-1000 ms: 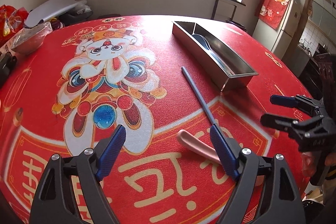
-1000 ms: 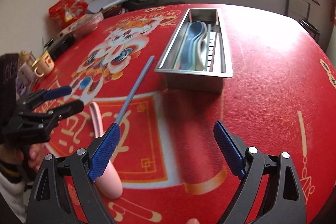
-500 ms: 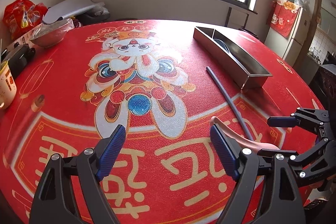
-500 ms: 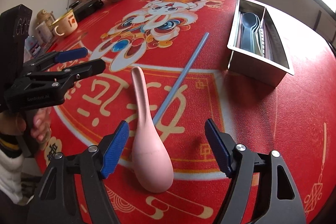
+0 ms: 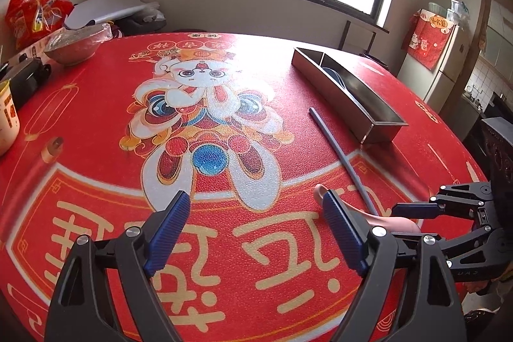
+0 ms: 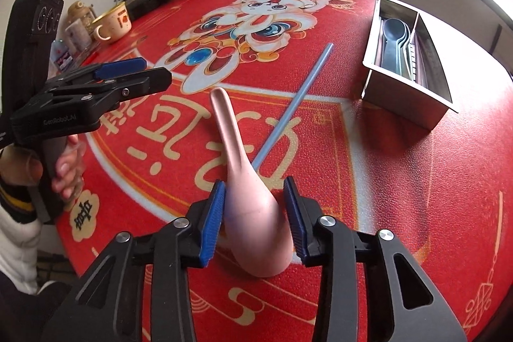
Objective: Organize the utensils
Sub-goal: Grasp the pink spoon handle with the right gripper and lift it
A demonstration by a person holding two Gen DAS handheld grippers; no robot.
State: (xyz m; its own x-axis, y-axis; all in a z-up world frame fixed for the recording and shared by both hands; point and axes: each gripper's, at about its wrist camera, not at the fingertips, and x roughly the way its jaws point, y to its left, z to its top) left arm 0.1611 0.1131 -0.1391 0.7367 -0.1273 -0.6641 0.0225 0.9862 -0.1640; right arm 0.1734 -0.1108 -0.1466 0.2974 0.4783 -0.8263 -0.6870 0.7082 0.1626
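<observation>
I hold a pair of tongs in each hand over a round bench covered with a red cloth (image 5: 96, 117) printed with a cartoon figure. My right tongs (image 6: 255, 213) sit low at the near edge of the bench, their blue pads on either side of the bowl of a pink soup spoon (image 6: 253, 213). The left pad touches the bowl; whether the right pad touches it yet I cannot tell, so the grip looks nearly made rather than firm. I take the spoon at its bowl because that is the end nearest me; its handle points away toward the middle of the bench.

A blue chopstick (image 6: 298, 98) lies just beside the spoon on its right, slanting toward the far right, its near end passing close to the bowl.

A long steel tray (image 6: 410, 104) with a divider stands toward the far right edge. One compartment holds blue spoons (image 6: 392, 37), so the pink one likely belongs there.

My left tongs (image 5: 256, 233) hang wide open and empty over the near left part of the bench, kept clear of the right hand's work.
</observation>
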